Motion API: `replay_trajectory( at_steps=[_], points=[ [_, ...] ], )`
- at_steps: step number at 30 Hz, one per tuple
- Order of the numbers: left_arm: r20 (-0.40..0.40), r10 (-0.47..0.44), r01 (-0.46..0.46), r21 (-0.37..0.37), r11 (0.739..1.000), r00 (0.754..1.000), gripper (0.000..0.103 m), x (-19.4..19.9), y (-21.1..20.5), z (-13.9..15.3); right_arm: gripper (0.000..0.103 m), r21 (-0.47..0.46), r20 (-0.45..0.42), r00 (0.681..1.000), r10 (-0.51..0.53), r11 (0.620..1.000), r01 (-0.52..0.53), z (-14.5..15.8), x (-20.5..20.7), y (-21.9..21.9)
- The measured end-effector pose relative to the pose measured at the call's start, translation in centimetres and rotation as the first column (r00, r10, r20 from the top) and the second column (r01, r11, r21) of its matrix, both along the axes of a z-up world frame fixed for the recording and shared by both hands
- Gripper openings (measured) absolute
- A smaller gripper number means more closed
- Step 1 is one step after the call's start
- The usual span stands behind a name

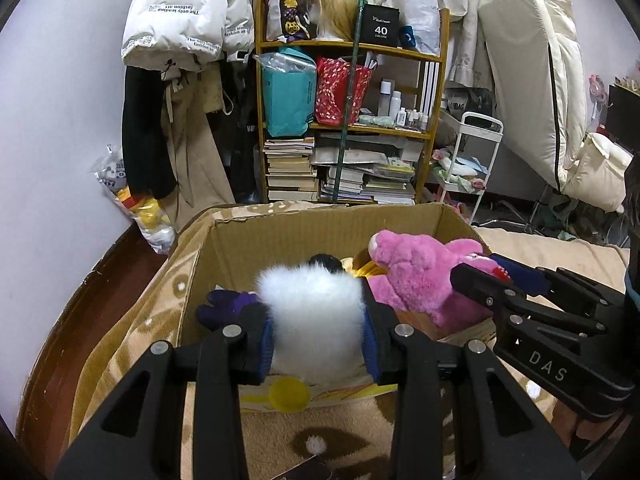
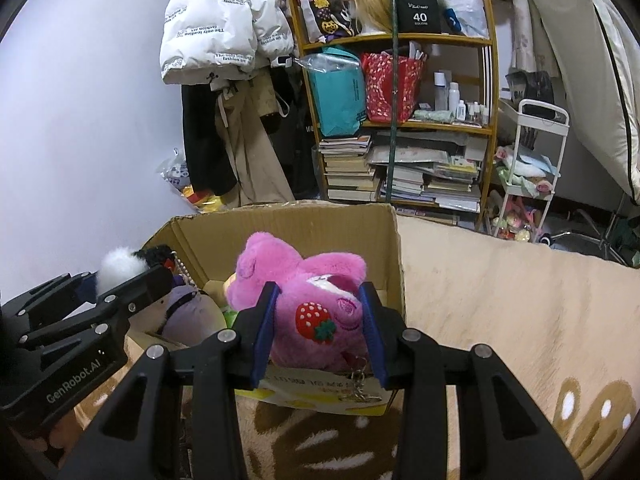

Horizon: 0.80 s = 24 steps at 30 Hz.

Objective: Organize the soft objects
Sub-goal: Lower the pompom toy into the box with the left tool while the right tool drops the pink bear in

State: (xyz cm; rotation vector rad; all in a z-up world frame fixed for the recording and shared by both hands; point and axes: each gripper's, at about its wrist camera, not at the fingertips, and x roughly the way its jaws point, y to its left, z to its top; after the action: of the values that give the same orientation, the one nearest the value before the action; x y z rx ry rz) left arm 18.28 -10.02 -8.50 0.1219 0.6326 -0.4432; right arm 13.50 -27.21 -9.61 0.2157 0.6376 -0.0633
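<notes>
With the left gripper (image 1: 318, 334) clamping a white fluffy plush toy (image 1: 314, 300) and the right gripper (image 2: 318, 330) a pink strawberry-marked plush bear (image 2: 304, 296) over the brown cardboard box (image 1: 248, 236), letting go early could drop either onto the rim.

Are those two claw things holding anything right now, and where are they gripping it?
Yes. The left gripper squeezes a white fluffy plush by its sides; the right gripper clamps the pink strawberry bear across its body, both over the cardboard box.
</notes>
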Motion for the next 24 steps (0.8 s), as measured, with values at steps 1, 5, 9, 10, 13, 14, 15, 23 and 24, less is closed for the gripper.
replay_trajectory(
  at_steps=[1,5,9,10,13,14,15,23,24],
  points=[
    [0.008,0.006,-0.006,0.001,1.0,1.0,0.035,-0.1,0.0,0.0,0.043,0.005,-0.004,1.0,0.0,1.0,0.0,-0.1,0.0,0.0],
    [0.011,0.004,-0.004,0.015,1.0,1.0,0.035,-0.3,-0.3,0.0,0.043,0.04,-0.017,1.0,0.0,0.999,0.001,-0.3,0.2,-0.4],
    [0.02,0.005,-0.005,0.026,1.0,1.0,0.035,-0.5,-0.4,-0.2,0.043,0.084,-0.025,1.0,-0.008,0.996,0.01,-0.6,0.3,-1.1],
    [0.017,0.006,-0.006,0.026,1.0,1.0,0.035,-0.5,-0.5,-0.2,0.043,0.093,-0.027,1.0,-0.009,0.996,0.012,-0.7,0.3,-1.3],
    [0.013,0.006,-0.006,0.03,1.0,1.0,0.035,-0.5,-0.5,-0.4,0.044,0.095,-0.029,1.0,-0.009,0.995,0.012,-0.7,0.3,-1.4],
    [0.013,0.007,-0.007,0.033,0.999,1.0,0.035,-0.5,-0.6,-0.4,0.044,0.092,-0.029,1.0,-0.009,0.996,0.012,-0.7,0.3,-1.4],
    [0.013,0.008,-0.008,0.036,0.999,1.0,0.035,-0.5,-0.6,-0.4,0.044,0.089,-0.029,1.0,-0.01,0.996,0.012,-0.8,0.3,-1.3],
    [0.016,0.01,-0.011,0.031,0.999,1.0,0.05,-0.9,-0.6,-0.1,0.045,0.079,-0.034,0.999,-0.002,0.997,0.005,-0.8,0.1,-1.1],
    [0.021,0.011,-0.012,0.029,0.999,1.0,0.051,-1.0,-0.5,0.0,0.045,0.082,-0.035,0.999,-0.003,0.997,0.006,-0.8,0.0,-1.1]
  ],
)
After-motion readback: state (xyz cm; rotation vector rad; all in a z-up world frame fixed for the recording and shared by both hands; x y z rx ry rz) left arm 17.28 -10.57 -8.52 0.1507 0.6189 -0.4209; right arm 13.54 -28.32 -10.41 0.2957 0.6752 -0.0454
